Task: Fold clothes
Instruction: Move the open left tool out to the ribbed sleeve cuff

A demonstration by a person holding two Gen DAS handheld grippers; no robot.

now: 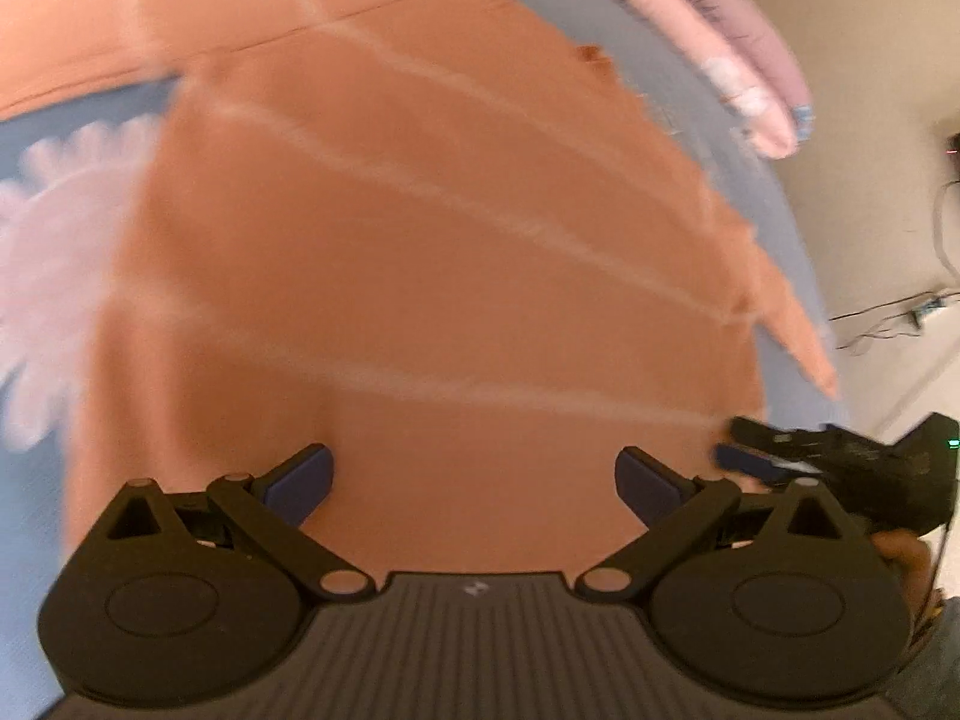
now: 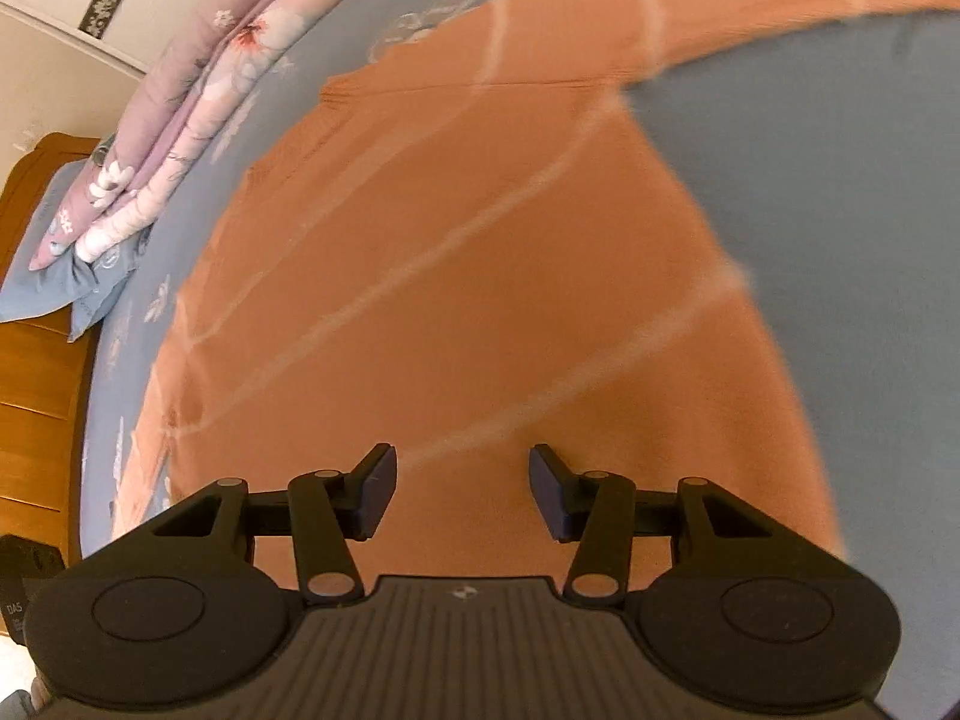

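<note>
Your orange garment (image 1: 420, 252) with pale stripes lies spread flat on the blue bed sheet (image 2: 840, 192), one sleeve stretched out to the side. Your left gripper (image 1: 474, 483) hangs above its near edge, spread wide and holding nothing. Your right gripper (image 2: 462, 489) does likewise, parted less widely.
</note>
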